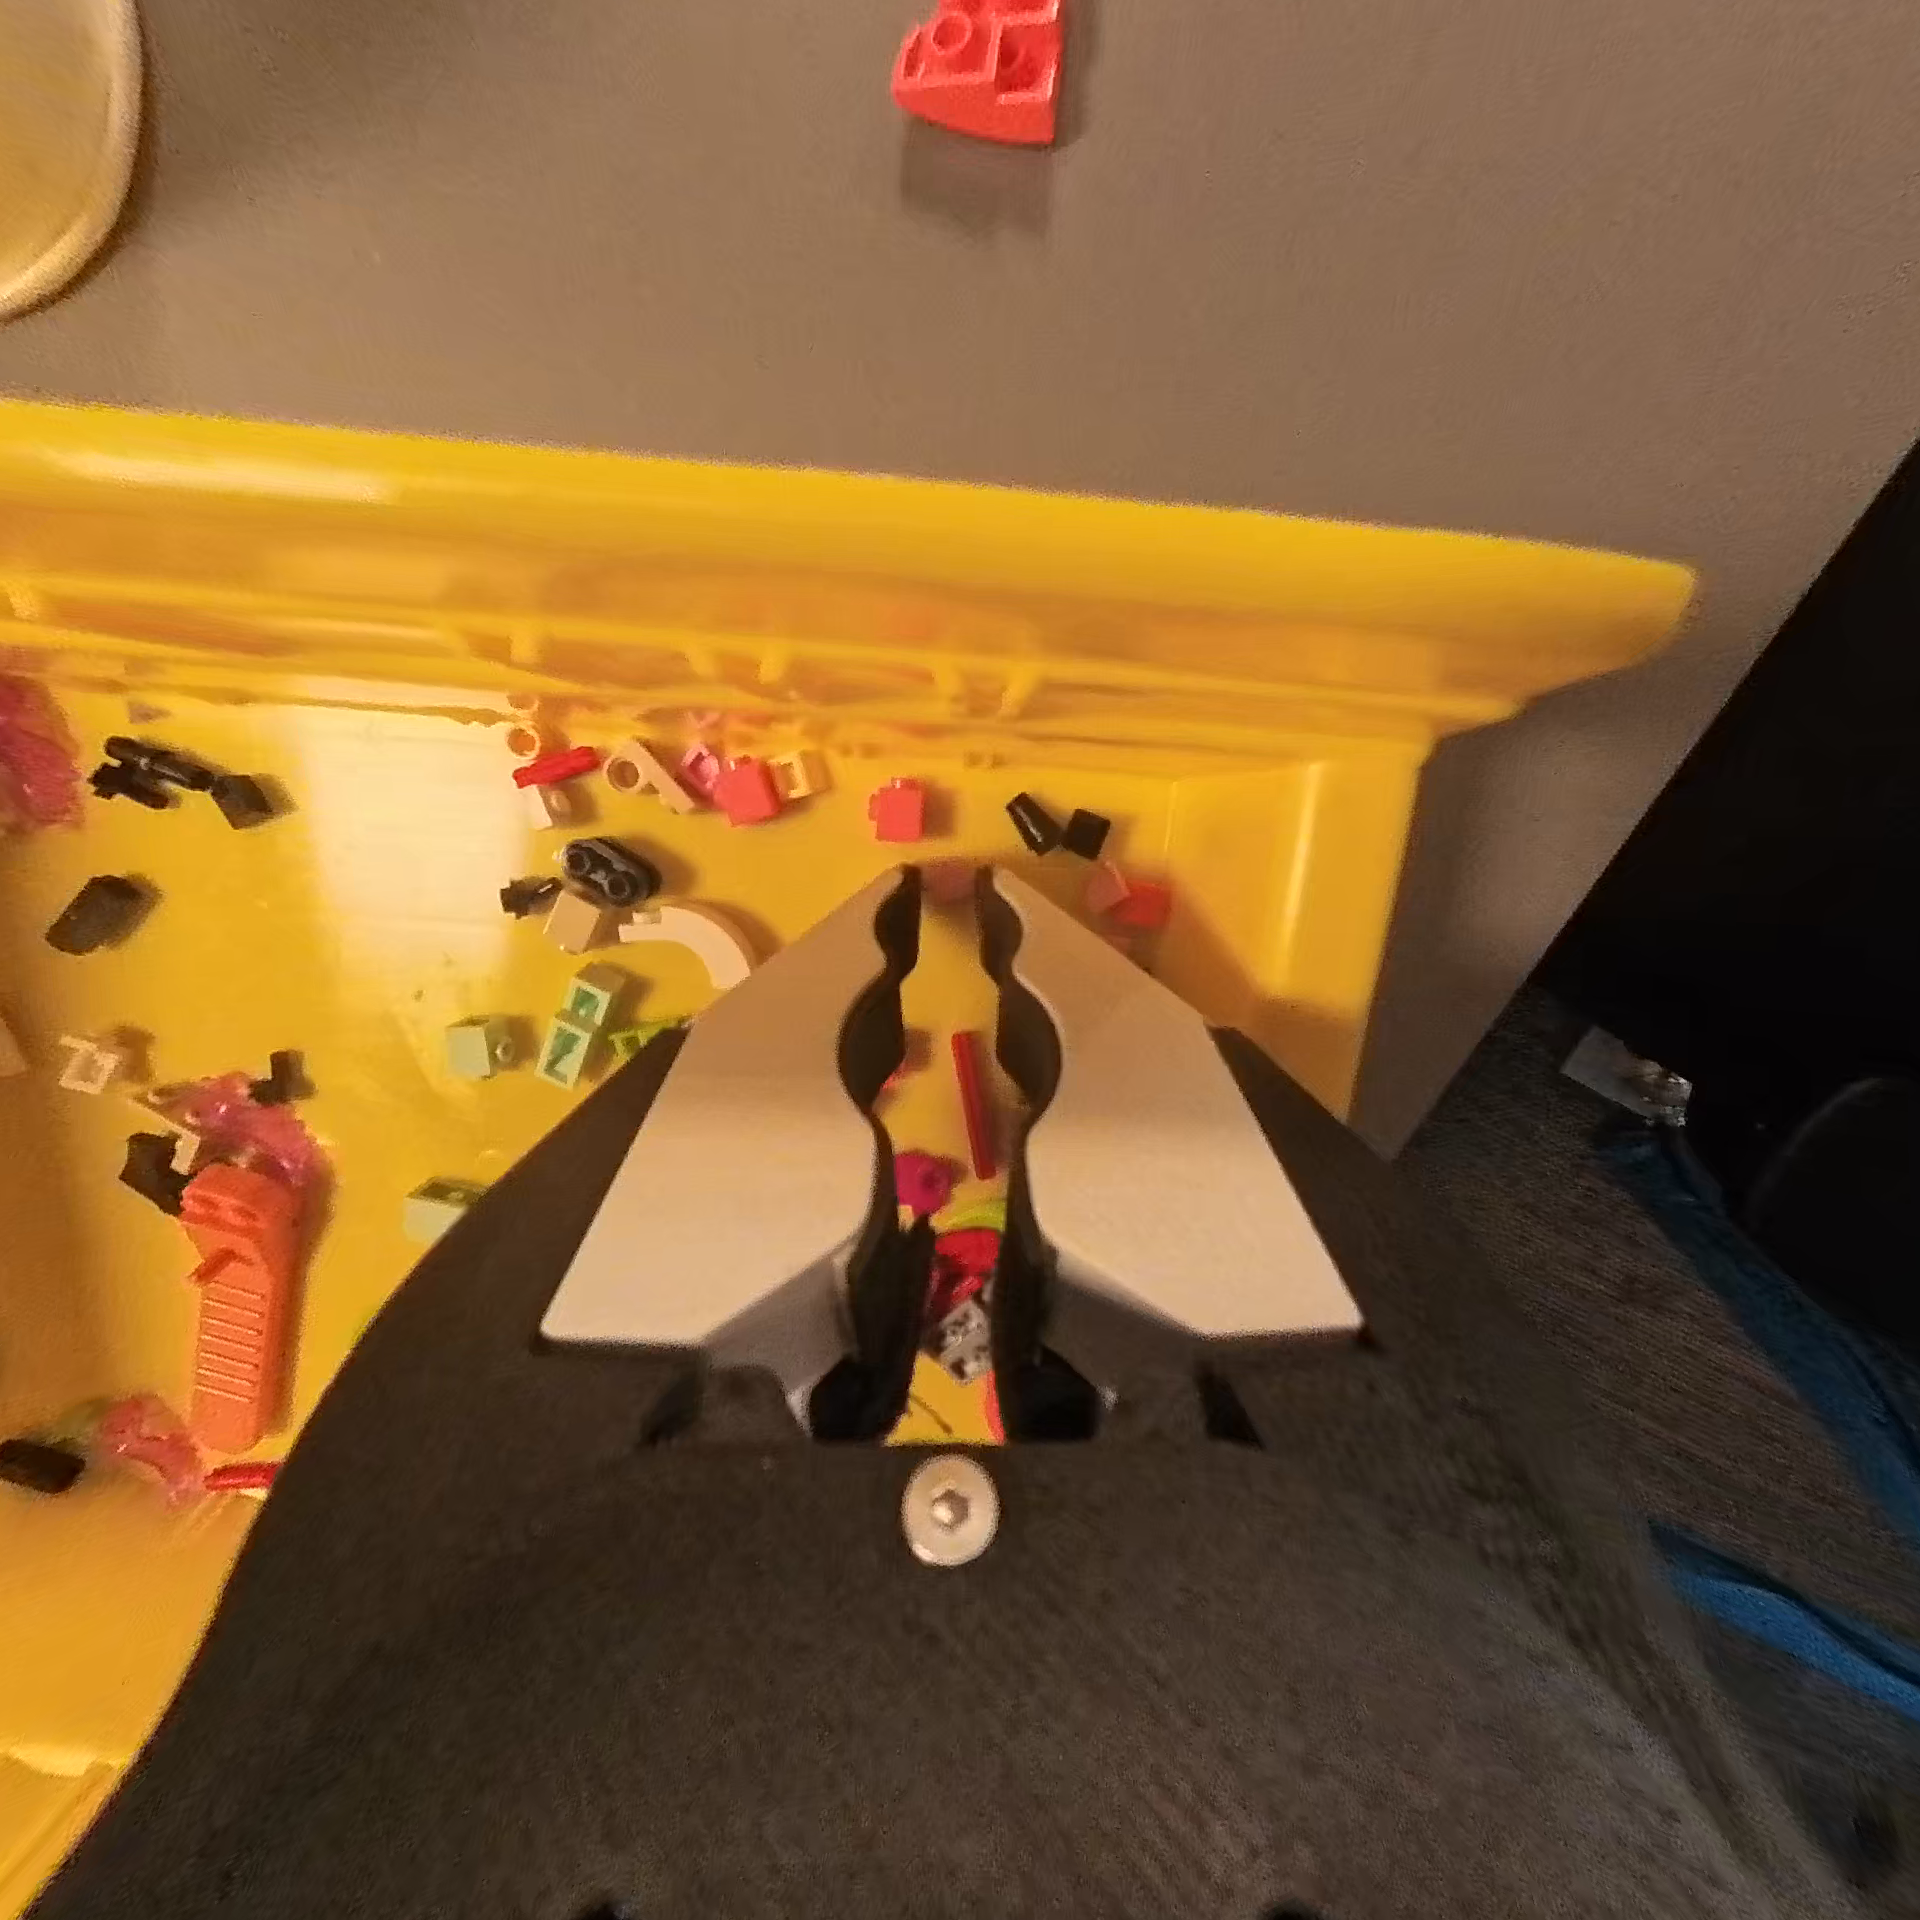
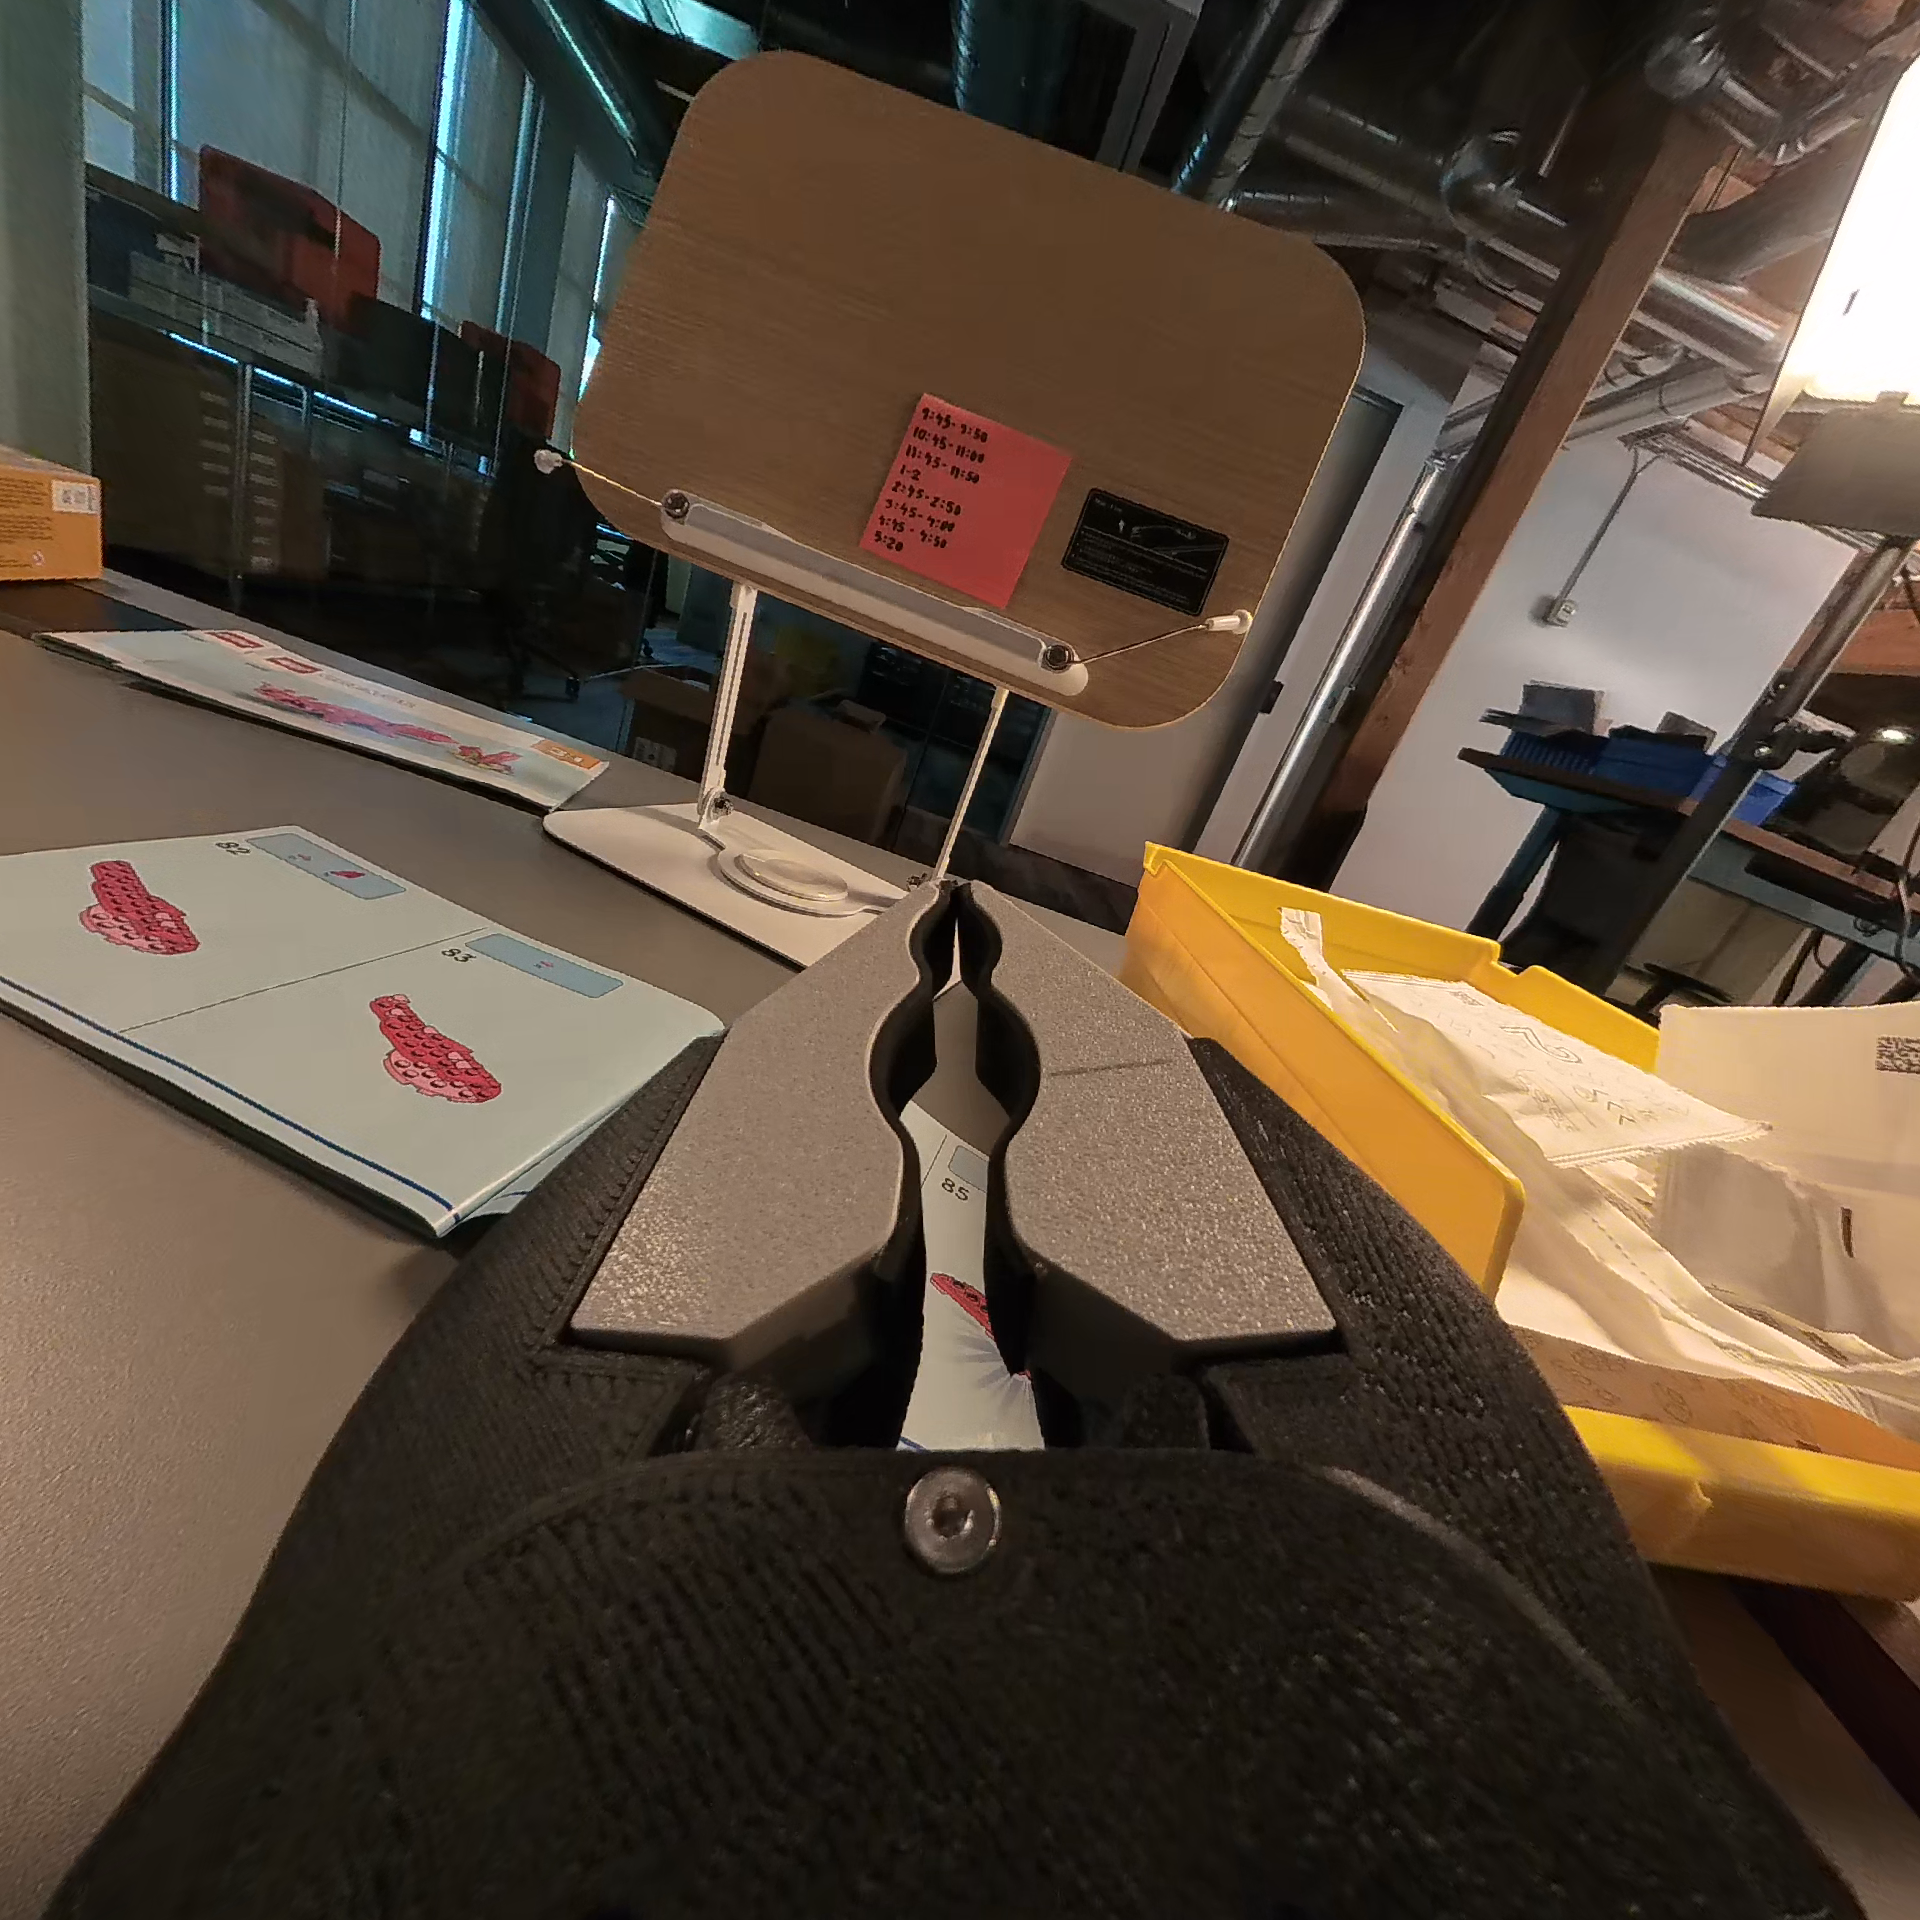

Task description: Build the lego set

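Observation:
In the left wrist view my left gripper [image 1: 950, 883] reaches down into a yellow tray [image 1: 831, 582] of loose lego pieces. Its fingertips are closed on a small pink piece [image 1: 950, 881] near the tray's far right corner. Red bricks [image 1: 899, 810], black pieces [image 1: 1055, 826] and a red rod [image 1: 971, 1101] lie close around it. In the right wrist view my right gripper [image 2: 954, 896] is shut with nothing between its tips. It hovers over the open instruction booklet [image 2: 312, 997] on the grey table.
A red curved brick [image 1: 982, 73] lies on the table beyond the tray. An orange brick separator [image 1: 244, 1288] lies in the tray at left. A wooden book stand [image 2: 966, 384] stands ahead of the right gripper. A second yellow tray [image 2: 1299, 1039] with paper bags [image 2: 1558, 1091] sits at right. One gripper's finger ends stand about 55 cm off the other's.

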A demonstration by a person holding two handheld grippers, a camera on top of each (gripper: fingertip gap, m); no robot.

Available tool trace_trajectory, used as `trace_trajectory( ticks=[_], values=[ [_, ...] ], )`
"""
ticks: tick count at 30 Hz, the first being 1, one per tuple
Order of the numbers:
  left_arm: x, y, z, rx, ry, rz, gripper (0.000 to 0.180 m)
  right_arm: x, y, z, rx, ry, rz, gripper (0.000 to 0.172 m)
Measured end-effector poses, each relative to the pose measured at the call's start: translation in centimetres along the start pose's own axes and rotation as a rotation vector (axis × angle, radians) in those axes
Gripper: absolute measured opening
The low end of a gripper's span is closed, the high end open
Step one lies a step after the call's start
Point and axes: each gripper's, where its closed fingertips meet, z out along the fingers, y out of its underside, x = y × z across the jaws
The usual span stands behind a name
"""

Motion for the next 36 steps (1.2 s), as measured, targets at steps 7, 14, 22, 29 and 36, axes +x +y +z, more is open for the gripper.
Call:
trace_trajectory(
  ticks=[7, 14, 22, 29, 36],
  values=[
    [-0.6, 0.3, -0.2, -0.022, -0.064, 0.043, 0.009, 0.0, 0.0, 0.0, 0.002, 0.001, 0.005, 0.000],
    [-3.2, -6.1, -8.1, 0.477, -0.265, -0.196, 0.009, 0.0, -0.1, 0.0, 0.006, -0.005, 0.016, 0.000],
    [7.1, -17.7, -7.9, 0.625, -0.265, 0.102, 0.009, -0.1, 0.0, -0.1, 0.000, -0.001, 0.006, 0.000],
    [9.5, -21.0, 2.9, 0.457, -0.105, 0.057, 0.009, -0.1, -0.1, -0.2, 0.004, -0.004, 0.007, 0.000],
    [8.7, -19.9, 6.4, 0.303, -0.071, 0.063, 0.016, -0.1, 0.0, -0.2, 0.000, -0.007, 0.012, 0.000]
  ],
)
